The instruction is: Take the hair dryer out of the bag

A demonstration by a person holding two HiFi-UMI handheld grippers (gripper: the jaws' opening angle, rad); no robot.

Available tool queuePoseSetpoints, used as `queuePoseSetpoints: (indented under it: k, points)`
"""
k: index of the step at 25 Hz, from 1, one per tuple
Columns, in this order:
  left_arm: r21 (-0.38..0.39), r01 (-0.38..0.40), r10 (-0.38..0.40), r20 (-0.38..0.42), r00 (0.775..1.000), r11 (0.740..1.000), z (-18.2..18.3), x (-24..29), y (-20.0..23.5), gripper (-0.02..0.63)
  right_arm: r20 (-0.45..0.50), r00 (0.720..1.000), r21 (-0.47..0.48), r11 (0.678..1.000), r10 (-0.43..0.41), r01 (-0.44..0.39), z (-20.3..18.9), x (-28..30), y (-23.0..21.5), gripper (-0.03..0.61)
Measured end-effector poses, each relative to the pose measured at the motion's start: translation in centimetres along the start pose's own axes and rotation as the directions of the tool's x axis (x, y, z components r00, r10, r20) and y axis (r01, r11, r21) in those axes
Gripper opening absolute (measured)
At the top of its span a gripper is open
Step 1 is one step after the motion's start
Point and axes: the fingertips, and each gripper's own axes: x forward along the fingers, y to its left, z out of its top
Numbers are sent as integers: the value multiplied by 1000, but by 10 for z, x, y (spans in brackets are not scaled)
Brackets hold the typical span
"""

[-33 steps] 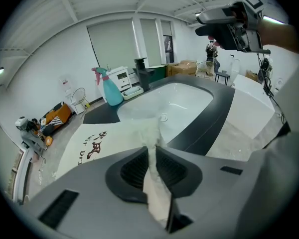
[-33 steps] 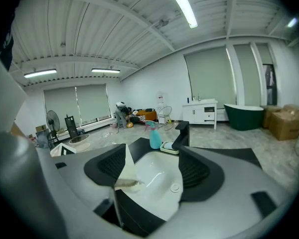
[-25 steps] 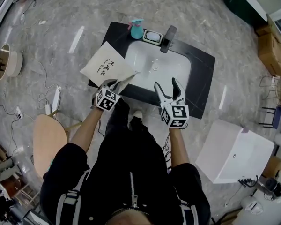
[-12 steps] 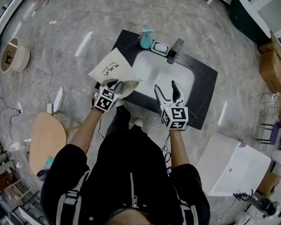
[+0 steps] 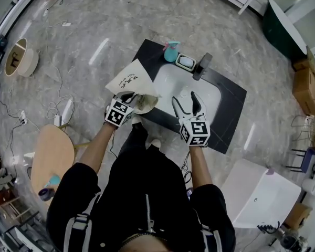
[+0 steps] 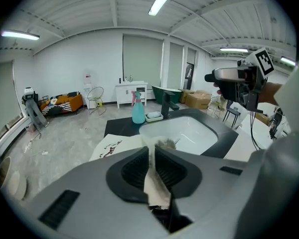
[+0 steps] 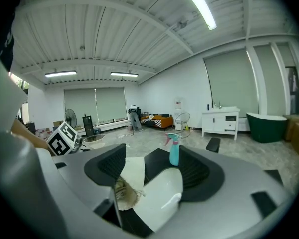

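The left gripper point(image 5: 129, 95) has its jaws clenched on the rim of the cream cloth bag point(image 5: 128, 78). The bag hangs over the table's point(image 5: 230, 111) front left corner, beside the white oval sink point(image 5: 210, 96). Its mouth gapes toward the right gripper point(image 5: 187, 98), whose jaws are spread and empty over the sink's near edge. The hair dryer cannot be made out inside. The dark table stands on a grey marbled floor point(image 5: 94, 25) with open room all round.

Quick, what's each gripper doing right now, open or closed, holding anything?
Left gripper: closed on the bag edge.
Right gripper: open, empty.
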Motion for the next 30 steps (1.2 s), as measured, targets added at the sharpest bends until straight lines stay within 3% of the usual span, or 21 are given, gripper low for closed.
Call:
queuePoseSetpoints:
  k: [16,30]
  points:
    - [-25,40,-40,9,999,999,-3,4,12,54,-106,989,52,994,105,-100,-36,41,38,334]
    - [-94,39,-40,-5,999,995,-20,5,27,54,-262,943,118,977,206,-180,-99,71,75,322]
